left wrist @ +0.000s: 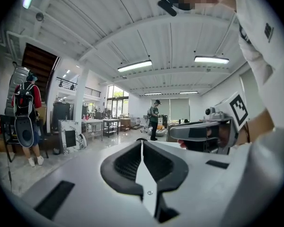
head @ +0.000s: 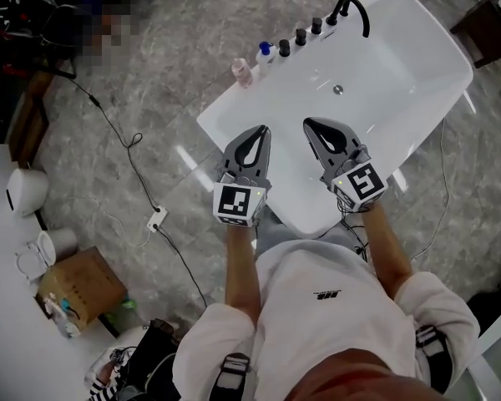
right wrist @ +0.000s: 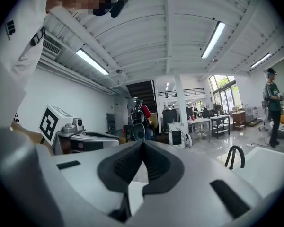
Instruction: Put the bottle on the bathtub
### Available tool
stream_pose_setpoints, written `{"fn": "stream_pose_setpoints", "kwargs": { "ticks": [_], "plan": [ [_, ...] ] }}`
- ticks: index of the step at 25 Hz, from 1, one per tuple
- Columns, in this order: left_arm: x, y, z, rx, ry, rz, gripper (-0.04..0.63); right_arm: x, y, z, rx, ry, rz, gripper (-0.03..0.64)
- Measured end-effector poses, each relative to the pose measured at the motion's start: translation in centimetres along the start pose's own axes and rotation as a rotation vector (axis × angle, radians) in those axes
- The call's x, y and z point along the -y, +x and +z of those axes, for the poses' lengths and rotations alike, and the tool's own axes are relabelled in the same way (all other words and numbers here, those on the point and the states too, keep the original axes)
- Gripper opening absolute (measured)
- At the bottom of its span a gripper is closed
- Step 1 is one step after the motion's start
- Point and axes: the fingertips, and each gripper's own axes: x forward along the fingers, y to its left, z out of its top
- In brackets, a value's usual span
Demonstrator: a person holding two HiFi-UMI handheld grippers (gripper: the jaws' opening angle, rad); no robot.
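Note:
The white bathtub stretches away from me in the head view. A pink bottle and a white bottle with a blue cap stand on its left rim, beside black knobs and a black faucet. My left gripper and right gripper hover side by side over the tub's near end, well short of the bottles. Both are shut with nothing in them. In each gripper view the jaws meet in a closed seam, left and right, and no bottle shows.
On the marble floor to the left lie a cable with a power strip, a cardboard box and a white appliance. Dark furniture stands at the upper right. People stand in the hall beyond.

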Motion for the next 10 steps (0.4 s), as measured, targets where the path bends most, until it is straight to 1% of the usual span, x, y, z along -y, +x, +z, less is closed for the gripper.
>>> {"fn": "stream_pose_setpoints", "kwargs": {
  "ticks": [10],
  "plan": [
    [1.5,-1.5,1.1,0.008,-0.015,0.016,0.014,-1.1,-2.2,1.0,-0.009,-0.017,0.005,-0.008]
  ]
}}
